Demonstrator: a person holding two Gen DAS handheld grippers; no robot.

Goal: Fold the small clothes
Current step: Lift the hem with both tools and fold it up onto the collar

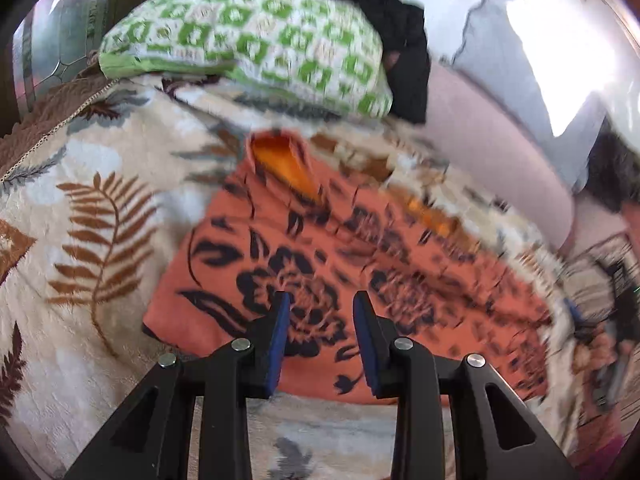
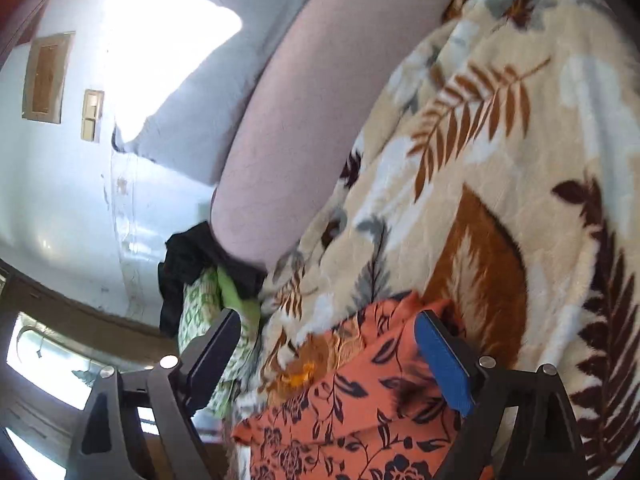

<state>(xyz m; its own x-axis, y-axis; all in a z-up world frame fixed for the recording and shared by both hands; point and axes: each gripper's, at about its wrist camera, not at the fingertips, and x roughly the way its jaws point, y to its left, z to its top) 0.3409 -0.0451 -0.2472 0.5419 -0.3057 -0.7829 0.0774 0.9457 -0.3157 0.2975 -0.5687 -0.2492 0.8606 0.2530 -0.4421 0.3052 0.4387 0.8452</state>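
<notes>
The orange floral garment [image 1: 320, 264] is lying on the leaf-print blanket [image 1: 100, 220] beneath both claws, left claw [image 1: 321, 300] partly open, right claw [image 2: 328, 320] gaping wide, neither gripping anything

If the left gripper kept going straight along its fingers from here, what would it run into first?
Most likely the orange floral garment: it lies spread on the leaf-print blanket directly ahead of the left gripper, whose jaws stand apart with nothing between them. The picture is motion-blurred, so how far off it lies is unclear.
</notes>
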